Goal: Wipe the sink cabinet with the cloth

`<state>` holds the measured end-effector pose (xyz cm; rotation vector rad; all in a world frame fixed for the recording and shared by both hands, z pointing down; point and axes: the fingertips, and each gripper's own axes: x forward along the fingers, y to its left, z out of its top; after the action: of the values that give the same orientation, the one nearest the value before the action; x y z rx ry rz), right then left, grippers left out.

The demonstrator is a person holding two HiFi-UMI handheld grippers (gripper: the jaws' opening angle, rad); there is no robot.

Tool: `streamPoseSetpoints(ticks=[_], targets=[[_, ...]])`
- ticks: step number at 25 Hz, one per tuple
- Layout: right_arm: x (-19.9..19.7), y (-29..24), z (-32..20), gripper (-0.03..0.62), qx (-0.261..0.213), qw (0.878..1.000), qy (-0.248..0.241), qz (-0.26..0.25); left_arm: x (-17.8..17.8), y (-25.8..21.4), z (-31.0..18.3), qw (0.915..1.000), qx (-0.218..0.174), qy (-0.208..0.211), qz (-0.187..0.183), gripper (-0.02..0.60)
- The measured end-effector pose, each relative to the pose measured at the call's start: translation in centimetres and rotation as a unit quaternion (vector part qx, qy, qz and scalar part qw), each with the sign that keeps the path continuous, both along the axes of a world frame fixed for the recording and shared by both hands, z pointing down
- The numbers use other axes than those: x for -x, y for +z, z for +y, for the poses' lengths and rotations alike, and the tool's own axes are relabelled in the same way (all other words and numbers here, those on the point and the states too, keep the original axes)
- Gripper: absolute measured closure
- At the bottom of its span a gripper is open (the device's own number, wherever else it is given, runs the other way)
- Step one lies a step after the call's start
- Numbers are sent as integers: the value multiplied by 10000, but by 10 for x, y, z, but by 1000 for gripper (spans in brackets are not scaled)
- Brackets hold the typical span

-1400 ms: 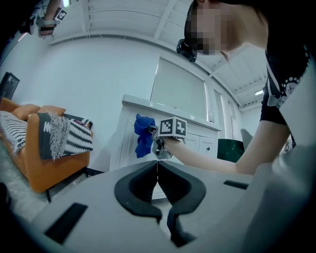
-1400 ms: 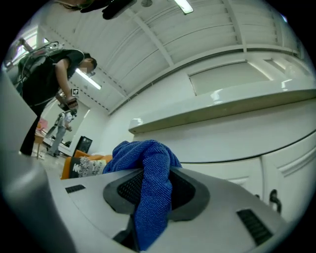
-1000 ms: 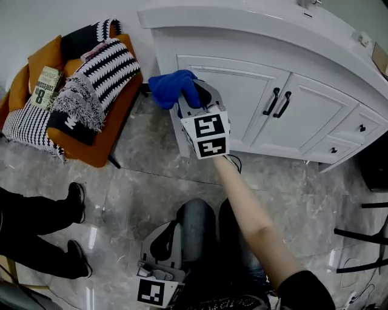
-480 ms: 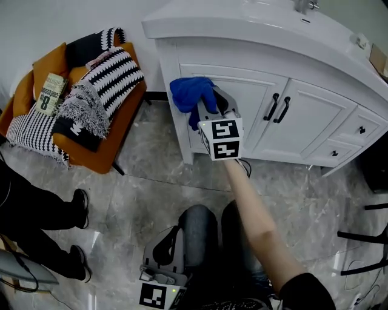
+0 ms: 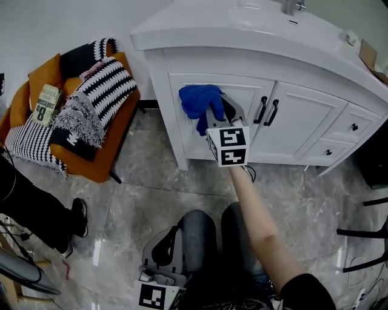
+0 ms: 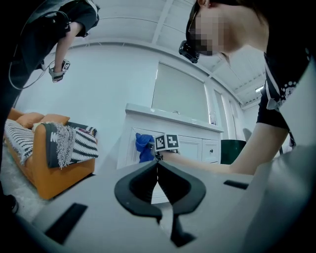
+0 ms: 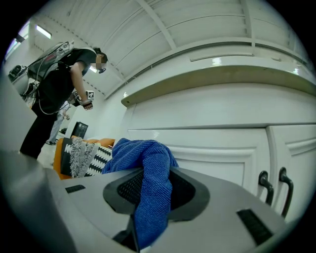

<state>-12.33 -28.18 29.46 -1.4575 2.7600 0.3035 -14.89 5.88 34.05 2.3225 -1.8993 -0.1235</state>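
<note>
The right gripper [image 5: 213, 111], jaws clamped on a blue cloth [image 5: 199, 100], reaches to the upper left door of the white cabinet [image 5: 303, 72], just past 12 o'clock from centre in the head view; whether the cloth touches the panel cannot be told. Both doors [image 5: 291, 121] are shut, their paired black handles [image 5: 267, 112] side by side at 1 o'clock, and the drawers [image 5: 354, 128] at 3 o'clock are shut as well, so nothing inside shows. At 10 o'clock an orange chair [image 5: 100, 151] is heaped with black-and-white striped throws [image 5: 103, 75] and a booklet [image 5: 47, 104] propped at its left end. The left gripper [image 5: 162, 253] rests low at 6 o'clock beside the person's knees, well apart from the cabinet. Only the head view takes in the grey marble floor [image 5: 151, 175], the countertop with a faucet [image 5: 291, 6] at its back edge, and a bystander's dark trouser leg and shoe [image 5: 76, 212] at 8 o'clock. The right gripper view alone shows the cloth [image 7: 148, 173] draped down between that gripper's [image 7: 155, 192] black pads, the handles [image 7: 271, 190] at 4 o'clock, and a person in black standing at 10 o'clock. The left gripper view shows its own gripper [image 6: 158, 170] with jaws pressed together and nothing between them, with the cloth [image 6: 144, 147] and cabinet [image 6: 190, 143] seen from floor level.
</note>
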Motion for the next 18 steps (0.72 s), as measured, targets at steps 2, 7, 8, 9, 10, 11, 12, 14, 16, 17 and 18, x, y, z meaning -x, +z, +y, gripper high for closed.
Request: streamPoseSetpoints(ticks=[2, 7, 8, 9, 10, 11, 12, 14, 16, 17, 18], targets=[[-5, -1, -1, 470, -37, 10000, 49, -10, -1, 1, -1, 10000, 8, 24, 11, 577], [-27, 5, -6, 470, -29, 9997, 237, -31, -3, 5, -5, 9999, 40, 78, 52, 577], [-33, 6, -7, 470, -21, 9996, 281, -34, -4, 5, -6, 9999, 46, 88, 60, 577], [-39, 7, -8, 470, -18, 9994, 331, -44, -4, 6, -6, 9999, 52, 99, 67, 577], [-45, 8, -9, 470, -12, 9992, 386, -63, -4, 7, -7, 9999, 58, 111, 74, 577], [-51, 8, -10, 470, 0, 9990, 442, -90, -5, 7, -8, 9999, 63, 122, 81, 577], [-56, 9, -11, 468, 14, 9987, 494, -120, -5, 8, -9, 9998, 68, 134, 87, 577], [-66, 9, -14, 468, 36, 9982, 583, -156, -6, 9, -11, 9998, 78, 157, 99, 577], [-75, 9, -16, 468, 47, 9976, 664, -178, -7, 10, -12, 9997, 86, 181, 113, 577], [-79, 9, -16, 468, 51, 9973, 701, -191, -8, 11, -13, 9997, 90, 192, 121, 577], [-83, 9, -17, 470, 55, 9971, 737, -202, -8, 11, -13, 9997, 93, 202, 130, 577]])
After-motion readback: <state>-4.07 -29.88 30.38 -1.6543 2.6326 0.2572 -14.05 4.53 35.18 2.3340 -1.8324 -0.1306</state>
